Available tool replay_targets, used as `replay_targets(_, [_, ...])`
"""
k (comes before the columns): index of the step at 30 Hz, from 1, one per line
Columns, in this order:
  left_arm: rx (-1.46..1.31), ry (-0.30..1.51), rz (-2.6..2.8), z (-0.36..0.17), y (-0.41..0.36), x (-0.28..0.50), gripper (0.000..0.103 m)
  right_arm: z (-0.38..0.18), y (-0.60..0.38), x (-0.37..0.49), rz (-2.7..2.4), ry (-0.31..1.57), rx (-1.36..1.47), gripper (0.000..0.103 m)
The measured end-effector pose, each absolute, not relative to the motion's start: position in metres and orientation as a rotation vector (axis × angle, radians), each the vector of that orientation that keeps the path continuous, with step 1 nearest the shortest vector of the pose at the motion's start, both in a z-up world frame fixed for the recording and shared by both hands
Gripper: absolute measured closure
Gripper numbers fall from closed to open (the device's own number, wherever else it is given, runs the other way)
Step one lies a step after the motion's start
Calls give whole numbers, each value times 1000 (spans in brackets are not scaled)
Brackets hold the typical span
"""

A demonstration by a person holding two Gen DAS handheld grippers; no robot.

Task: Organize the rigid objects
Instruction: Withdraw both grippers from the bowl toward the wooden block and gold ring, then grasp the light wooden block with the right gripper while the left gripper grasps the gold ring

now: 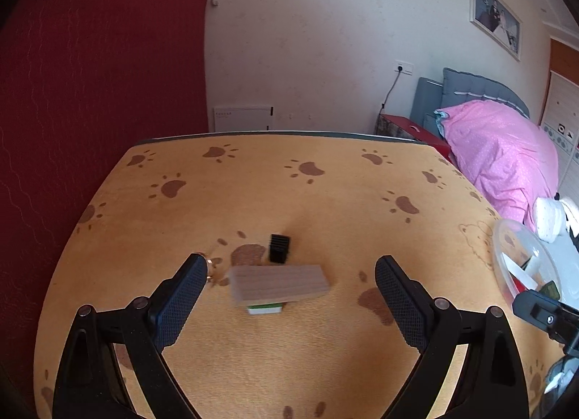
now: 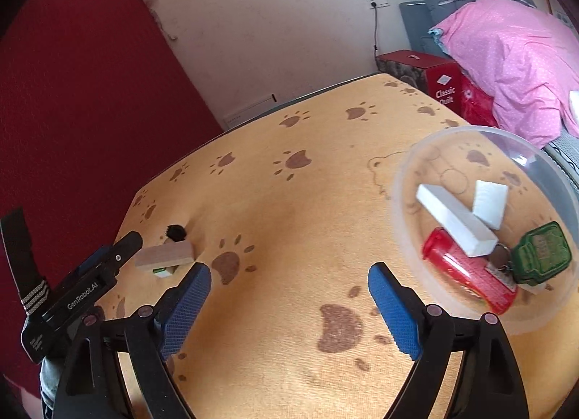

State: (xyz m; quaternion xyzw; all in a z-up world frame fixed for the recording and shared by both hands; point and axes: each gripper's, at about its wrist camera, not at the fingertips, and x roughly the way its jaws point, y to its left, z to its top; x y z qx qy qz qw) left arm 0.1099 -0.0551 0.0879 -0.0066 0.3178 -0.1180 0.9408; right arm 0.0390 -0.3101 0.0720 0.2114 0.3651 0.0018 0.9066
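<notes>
A wooden wedge block (image 1: 279, 282) lies on the paw-print tablecloth, resting on a small white-and-green block (image 1: 265, 308). A black ribbed piece (image 1: 279, 248) stands just behind it, and a small ring (image 1: 210, 264) lies by the left finger. My left gripper (image 1: 289, 285) is open with the wedge between its fingers. My right gripper (image 2: 289, 290) is open and empty over bare cloth, left of a clear plastic bowl (image 2: 409, 173). The bowl holds two white blocks (image 2: 454, 220), a red lighter-like item (image 2: 466, 270) and a green piece (image 2: 541, 250). The wedge (image 2: 164, 255) also shows in the right wrist view.
The table (image 1: 181, 220) stands against a red wall panel (image 1: 101, 75). A bed with a pink quilt (image 1: 503, 151) and a red box (image 2: 439, 82) are at the right. The left gripper body (image 2: 83, 288) shows at the left of the right wrist view.
</notes>
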Motion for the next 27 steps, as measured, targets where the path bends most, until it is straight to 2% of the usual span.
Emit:
replay_targets(11, [-171, 637, -114, 77, 18, 126, 8, 70, -241, 81, 188, 840, 341, 11])
replay_targets(27, [-325, 688, 76, 50, 81, 140, 8, 40, -181, 145, 383, 963, 372, 9])
